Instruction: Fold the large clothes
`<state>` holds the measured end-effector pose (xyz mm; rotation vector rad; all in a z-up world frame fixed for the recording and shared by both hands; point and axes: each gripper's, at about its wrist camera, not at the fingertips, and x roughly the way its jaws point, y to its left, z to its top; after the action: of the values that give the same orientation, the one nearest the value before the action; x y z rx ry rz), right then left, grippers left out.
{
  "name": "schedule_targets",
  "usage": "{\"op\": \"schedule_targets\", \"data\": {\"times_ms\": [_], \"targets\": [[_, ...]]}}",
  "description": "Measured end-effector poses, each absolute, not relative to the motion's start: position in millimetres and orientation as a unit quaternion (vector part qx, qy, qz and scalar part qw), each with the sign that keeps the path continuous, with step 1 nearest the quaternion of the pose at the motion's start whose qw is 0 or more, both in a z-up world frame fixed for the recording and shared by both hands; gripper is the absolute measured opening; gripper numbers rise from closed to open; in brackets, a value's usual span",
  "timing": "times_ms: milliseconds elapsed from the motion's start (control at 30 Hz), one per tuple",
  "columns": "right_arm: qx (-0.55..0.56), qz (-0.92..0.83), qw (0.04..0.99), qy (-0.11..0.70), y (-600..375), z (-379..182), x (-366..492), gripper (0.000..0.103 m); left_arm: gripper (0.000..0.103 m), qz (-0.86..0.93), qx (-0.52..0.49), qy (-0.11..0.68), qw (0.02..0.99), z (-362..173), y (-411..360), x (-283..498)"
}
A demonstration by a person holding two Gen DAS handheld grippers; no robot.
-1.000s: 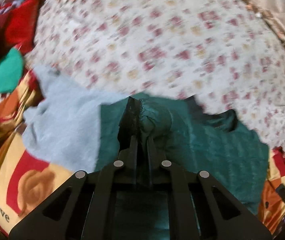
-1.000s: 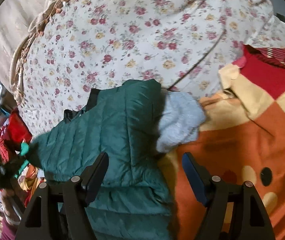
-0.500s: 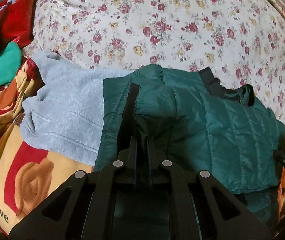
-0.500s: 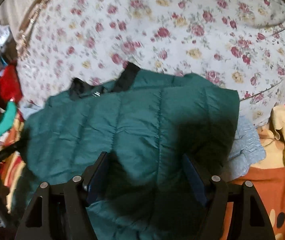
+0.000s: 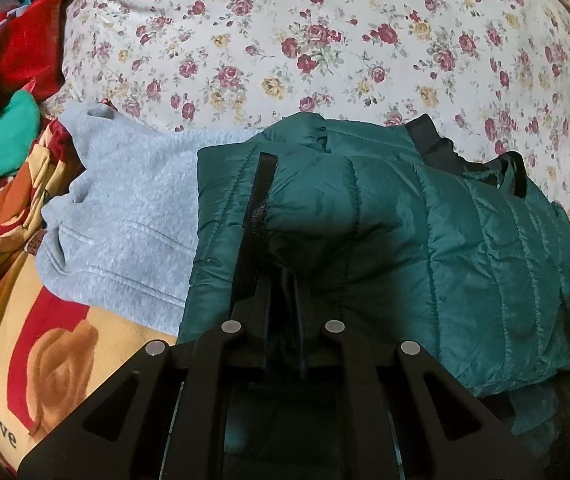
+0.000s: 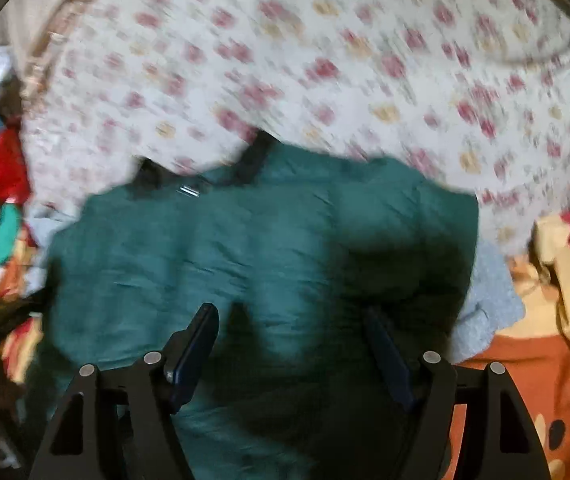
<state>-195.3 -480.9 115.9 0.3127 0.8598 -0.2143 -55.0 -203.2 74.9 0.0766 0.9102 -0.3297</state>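
Note:
A dark green quilted puffer vest [image 5: 425, 232] lies folded over on the bed, its black collar toward the far right. It also shows in the right wrist view [image 6: 245, 248], blurred. My left gripper [image 5: 283, 276] is shut on the vest's near edge, by a black zipper strip [image 5: 259, 196]. My right gripper [image 6: 293, 320] is open and empty, its fingers spread just above the vest. A light grey sweatshirt [image 5: 125, 216] lies under the vest's left side.
A floral bedsheet [image 5: 325, 40] covers the bed beyond the vest. An orange and red printed blanket [image 5: 37, 344] lies at the near left, and it also shows in the right wrist view [image 6: 533, 360]. Red and green clothes [image 5: 9, 92] are piled at the far left.
My left gripper has laid the vest down flatter on the bed, still gripping it. My right gripper, still open, has swung over the vest and is moving, blurring its view.

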Motion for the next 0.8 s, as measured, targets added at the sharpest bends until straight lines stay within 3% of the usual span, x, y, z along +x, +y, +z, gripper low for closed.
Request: {"op": "schedule_targets", "data": {"times_ms": [167,433,567,667,800], "targets": [[0.128,-0.049,0.903,0.407,-445.4,128.3,-179.0,0.073,0.008,-0.156,0.036,0.439,0.884,73.7,-204.3,-54.4],[0.078,-0.049,0.892,0.443,-421.6,84.3,-128.8,0.073,0.011,-0.155,0.054,0.434,0.886,73.5,-212.0,-51.3],[0.111,-0.063,0.884,0.449,-435.3,73.7,-118.9,0.074,0.027,-0.154,0.06,0.43,0.887,73.1,-213.4,-49.5],[0.116,-0.062,0.883,0.451,-437.1,77.6,-119.5,0.074,0.049,-0.15,0.067,0.429,0.888,74.6,-211.4,-49.7],[0.126,-0.045,0.887,0.441,-433.6,101.2,-140.6,0.073,0.053,-0.156,0.059,0.43,0.887,84.0,-200.0,-53.6]]}}
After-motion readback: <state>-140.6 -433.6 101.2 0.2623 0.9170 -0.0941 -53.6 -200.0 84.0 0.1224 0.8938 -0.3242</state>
